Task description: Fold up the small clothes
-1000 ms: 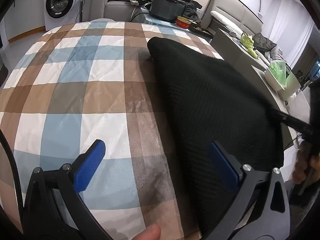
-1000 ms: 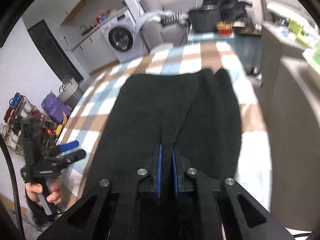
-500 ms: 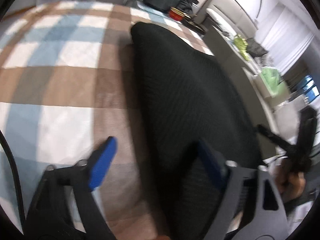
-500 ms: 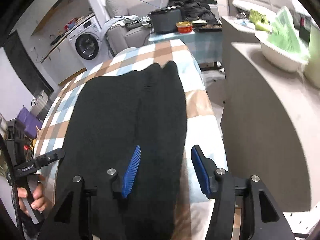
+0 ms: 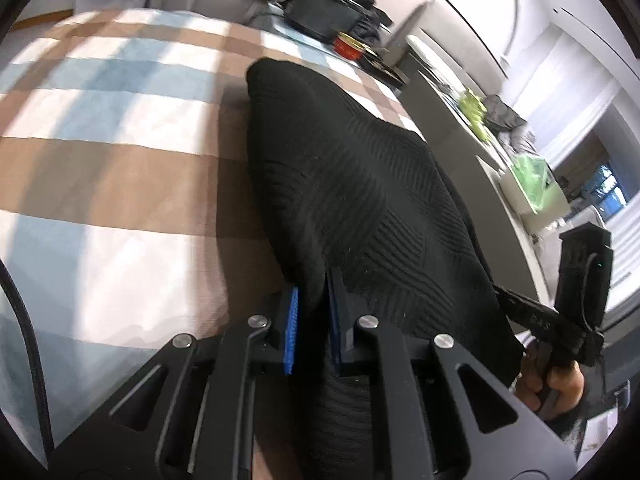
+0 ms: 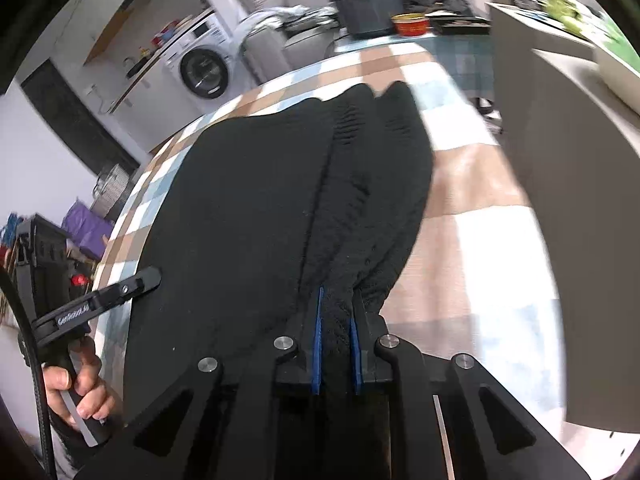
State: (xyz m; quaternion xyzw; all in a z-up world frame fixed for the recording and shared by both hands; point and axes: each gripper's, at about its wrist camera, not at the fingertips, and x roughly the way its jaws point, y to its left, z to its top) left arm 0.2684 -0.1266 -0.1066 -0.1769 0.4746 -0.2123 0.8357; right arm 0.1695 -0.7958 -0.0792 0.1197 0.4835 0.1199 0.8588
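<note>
A black ribbed knit garment (image 5: 360, 184) lies lengthwise on the table's checked cloth (image 5: 100, 168). My left gripper (image 5: 314, 292) is at its near left edge. The jaws are closing, and the blue pads pinch a bunch of the fabric. In the right wrist view the garment (image 6: 248, 200) shows long folds along its right side. My right gripper (image 6: 336, 300) is closing too, with a thick fold of the knit pressed between its pads. A hand (image 5: 560, 384) holds the right tool by the garment's near right corner. Another hand (image 6: 80, 392) holds the left tool.
A grey counter (image 6: 580, 160) stands close along the table's right side, with a white tub (image 5: 532, 188) of green things on it. A dark pot (image 6: 372, 12) and a red tin (image 6: 412, 24) stand beyond the far end. A washing machine (image 6: 204, 74) is at the back left.
Both grippers dropped to the garment's near edge. The left jaws went from wide open to pinching the fabric. The right jaws opened, then closed on a fold.
</note>
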